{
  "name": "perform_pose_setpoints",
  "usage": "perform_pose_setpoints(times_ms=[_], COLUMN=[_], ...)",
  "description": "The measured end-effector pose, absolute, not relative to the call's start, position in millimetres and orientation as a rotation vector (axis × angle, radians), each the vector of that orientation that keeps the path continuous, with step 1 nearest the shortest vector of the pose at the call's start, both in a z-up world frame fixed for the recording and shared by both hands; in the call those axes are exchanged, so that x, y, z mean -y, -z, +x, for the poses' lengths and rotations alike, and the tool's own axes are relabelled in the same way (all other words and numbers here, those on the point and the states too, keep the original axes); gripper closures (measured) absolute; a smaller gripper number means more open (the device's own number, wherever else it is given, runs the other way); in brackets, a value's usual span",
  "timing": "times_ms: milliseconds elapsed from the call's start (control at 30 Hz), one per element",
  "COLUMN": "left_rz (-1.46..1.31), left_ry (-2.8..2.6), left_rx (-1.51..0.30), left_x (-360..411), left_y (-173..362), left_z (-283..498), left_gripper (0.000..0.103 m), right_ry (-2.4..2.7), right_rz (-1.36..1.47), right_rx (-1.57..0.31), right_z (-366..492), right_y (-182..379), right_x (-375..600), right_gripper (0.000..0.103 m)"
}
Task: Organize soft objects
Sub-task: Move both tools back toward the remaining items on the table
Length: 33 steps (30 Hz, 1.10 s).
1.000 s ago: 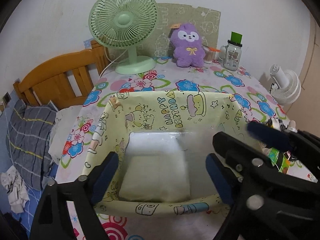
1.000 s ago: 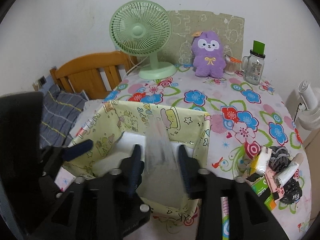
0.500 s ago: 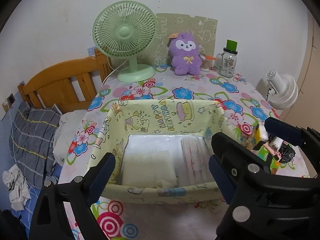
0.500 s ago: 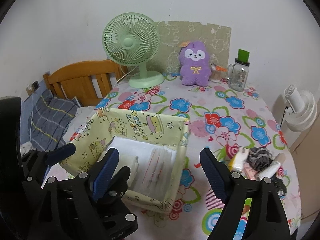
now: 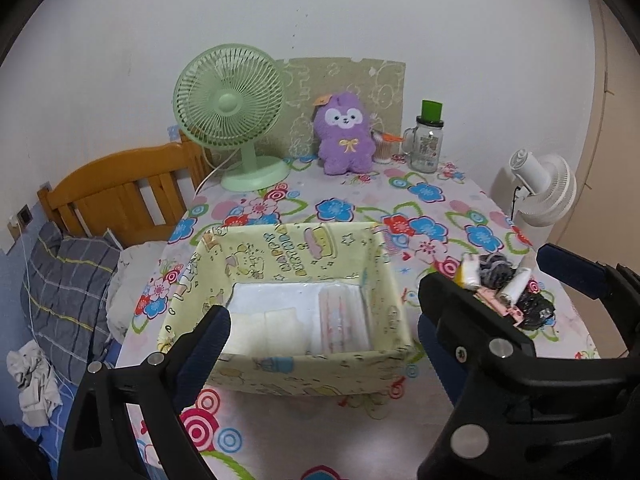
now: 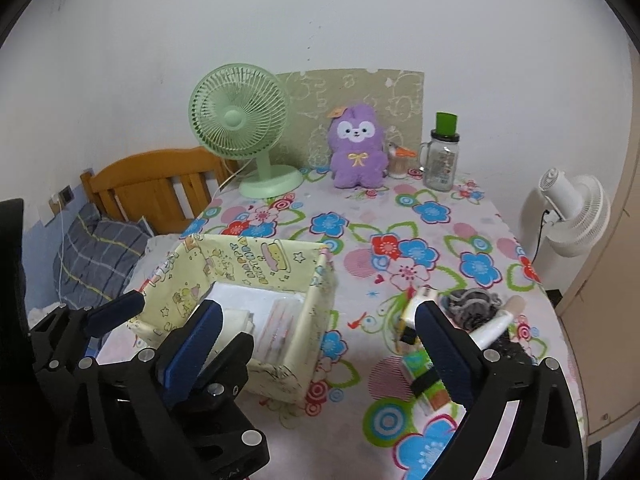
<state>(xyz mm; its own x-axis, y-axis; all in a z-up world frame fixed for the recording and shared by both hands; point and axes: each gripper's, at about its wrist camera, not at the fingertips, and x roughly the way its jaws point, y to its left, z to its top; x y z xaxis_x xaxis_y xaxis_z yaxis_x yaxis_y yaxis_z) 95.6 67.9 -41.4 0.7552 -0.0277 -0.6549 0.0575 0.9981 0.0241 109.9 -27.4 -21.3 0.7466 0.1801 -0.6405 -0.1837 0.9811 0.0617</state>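
A white-walled bedroom holds a desk [image 6: 404, 436] under a bright flowered cloth, with a wooden bed head at the left edge of both frames. At centre left stands the pale yellow cartoon-print fabric box [image 5: 304, 372], already holding a clear pink-striped soft pack [image 5: 343, 322] against its right wall beside folded cream cloths [image 5: 264, 330]. What is left to sort, I judge, is the loose heap of small soft items [image 6: 476, 312], grey, black and white, at right of centre, well apart from the box. The right gripper [image 6: 316, 354] has just been spreading its fingers and now stands wide and empty, its right-hand finger [image 6: 444, 352] overlapping that heap in the picture. The left gripper [image 5: 324, 350] is also wide and empty, framing the box. The right hand is clearly nearer the heap, which lies ahead and slightly right of its fingers.
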Motion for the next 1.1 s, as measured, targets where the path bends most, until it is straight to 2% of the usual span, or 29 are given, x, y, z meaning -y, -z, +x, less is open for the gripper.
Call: perform_pose_setpoints(times_ms=[600, 1100], left_rz=[0.059, 0.051], left_ry=[0.084, 0.123], left_rx=[-0.647, -0.599], left_x=[-11.7, 28.7], left_y=[16.9, 17.9], left_z=[60.1, 51.1], left_gripper=[0.007, 0.007], right_ry=[-0.175, -0.135], right_rz=[-0.008, -0.017], right_rx=[-0.645, -0.611], right_z=[71.3, 63.3], right_y=[-6.4, -7.9], right_x=[81.5, 124.6], right_gripper=[0.004, 0.004])
